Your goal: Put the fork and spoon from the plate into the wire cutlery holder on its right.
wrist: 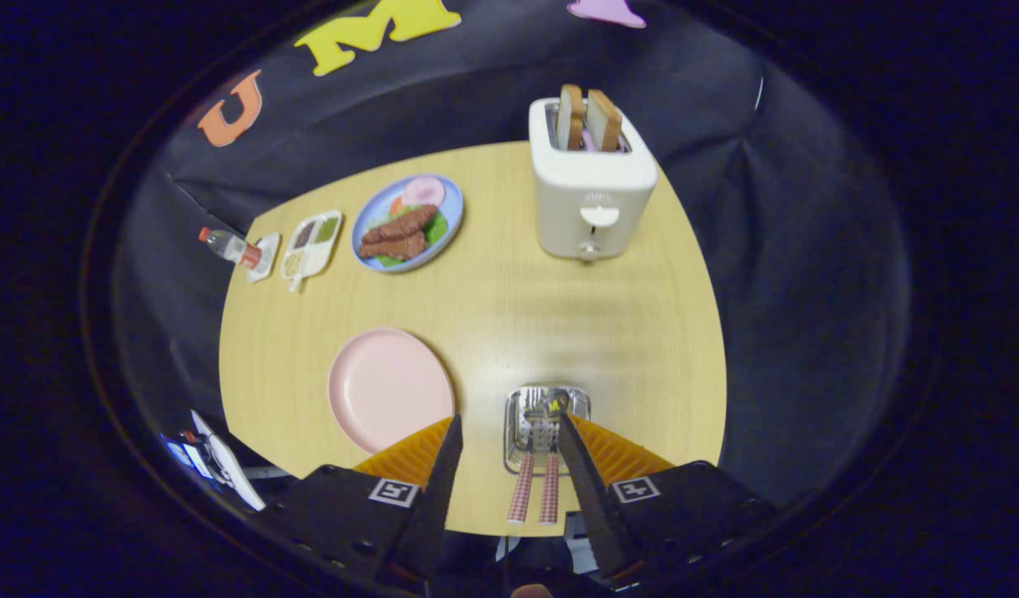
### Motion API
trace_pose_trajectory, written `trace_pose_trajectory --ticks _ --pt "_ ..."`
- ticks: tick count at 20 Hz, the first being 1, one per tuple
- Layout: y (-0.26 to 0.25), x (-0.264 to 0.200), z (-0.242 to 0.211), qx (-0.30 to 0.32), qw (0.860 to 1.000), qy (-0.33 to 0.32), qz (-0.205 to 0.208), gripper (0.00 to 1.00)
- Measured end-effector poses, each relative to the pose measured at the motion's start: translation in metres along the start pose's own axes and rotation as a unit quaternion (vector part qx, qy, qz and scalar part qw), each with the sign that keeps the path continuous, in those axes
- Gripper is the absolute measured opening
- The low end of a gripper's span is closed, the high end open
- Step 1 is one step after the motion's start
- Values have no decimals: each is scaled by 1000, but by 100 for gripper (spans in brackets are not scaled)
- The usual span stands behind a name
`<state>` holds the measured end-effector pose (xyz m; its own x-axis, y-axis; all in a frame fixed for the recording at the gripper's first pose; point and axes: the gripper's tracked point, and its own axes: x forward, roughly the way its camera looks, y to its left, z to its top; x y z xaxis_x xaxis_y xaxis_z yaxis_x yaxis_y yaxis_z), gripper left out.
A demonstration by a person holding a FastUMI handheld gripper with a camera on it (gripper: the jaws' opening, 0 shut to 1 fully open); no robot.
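- Two checked handles (the fork (520, 488) and spoon (550, 488), though which is which cannot be told) are seen side by side in the gripper view, standing in the wire cutlery holder (547, 423) with their heads down inside it.
- The gripper (509, 432) is held spread apart; nothing is pinched, and the holder and both handles lie in the gap between the fingers.
- The pink plate (389, 388) is seen bare, just left of the holder, beside the left finger (438, 482).
- Beyond the fingers, a white toaster (590, 187) with two slices of toast (588, 119) is set on the wooden table (492, 291).
- A blue plate of food (407, 223), a divided tray (311, 240) and a small bottle (225, 246) are lined up at the far left.
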<state>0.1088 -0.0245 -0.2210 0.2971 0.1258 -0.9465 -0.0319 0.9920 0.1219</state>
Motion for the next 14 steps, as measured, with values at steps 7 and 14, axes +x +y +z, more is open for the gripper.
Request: trace_pose_trajectory --ticks 7,14 --pt "31 -69 37 -33 976 -213 12 76" --pt "61 -133 28 -22 933 -358 20 90"
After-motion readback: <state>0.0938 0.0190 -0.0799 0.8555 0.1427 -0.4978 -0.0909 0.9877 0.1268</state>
